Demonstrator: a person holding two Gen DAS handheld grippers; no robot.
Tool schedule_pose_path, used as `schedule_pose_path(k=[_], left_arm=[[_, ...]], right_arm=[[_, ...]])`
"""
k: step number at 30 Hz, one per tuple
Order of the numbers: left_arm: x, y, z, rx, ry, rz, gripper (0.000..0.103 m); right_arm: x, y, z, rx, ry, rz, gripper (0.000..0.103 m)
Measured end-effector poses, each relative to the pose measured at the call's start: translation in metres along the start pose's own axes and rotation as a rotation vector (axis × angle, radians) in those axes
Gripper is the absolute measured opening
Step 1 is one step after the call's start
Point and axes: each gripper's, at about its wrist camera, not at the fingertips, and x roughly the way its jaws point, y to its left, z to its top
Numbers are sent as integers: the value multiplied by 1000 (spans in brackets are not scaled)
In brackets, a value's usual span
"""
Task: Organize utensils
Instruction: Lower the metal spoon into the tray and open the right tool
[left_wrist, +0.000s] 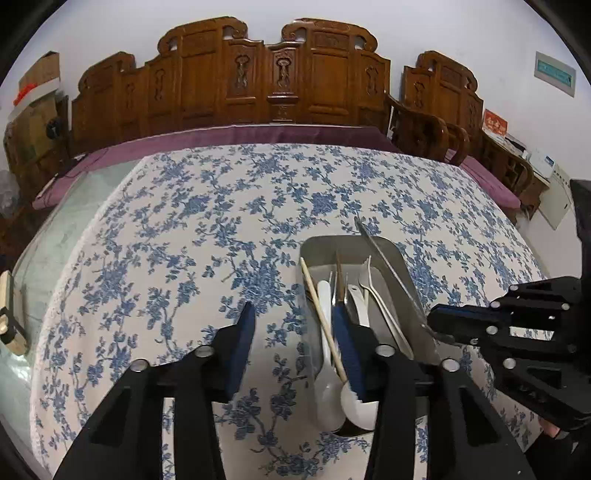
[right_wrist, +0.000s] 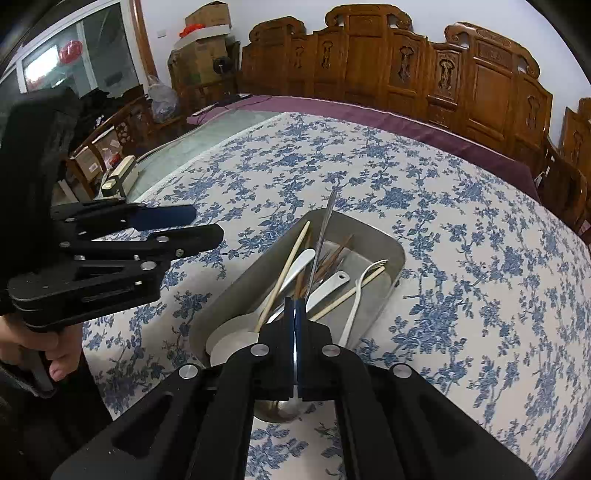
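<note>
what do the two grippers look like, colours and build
Both are matte black plastic linkages with round silver bolts. The left gripper has dark blue pads inside its fingers; the right gripper has the same. No cables or markings show.

No writing can be read in either view. A green-bordered sign on the wall and a red card near the wall's right edge both carry marks, but these are too blurred to make out.
</note>
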Motion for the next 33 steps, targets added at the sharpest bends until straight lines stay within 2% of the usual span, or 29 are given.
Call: schedule_pose_path(k=[2, 8, 15, 24, 27, 33], left_arm=[[-3, 3, 0, -1, -5, 3, 55], [-9, 9, 2, -2, -24, 8, 64], [-10, 13, 0, 1, -24, 26, 68], [-7, 28, -5, -13, -9, 50, 68], [-7, 29, -6, -13, -6, 55, 68], [-8, 27, -8, -6, -4, 57, 69]], right_arm=[[9, 1, -2, 17, 12, -19, 1], [37, 6, -13, 39, 62, -29, 1], [56, 13, -17, 67, 87, -15, 2], [46, 17, -6, 91, 16, 46, 2], [45, 15, -3, 104, 7, 45, 5], [42, 11, -5, 106, -8, 32, 6]])
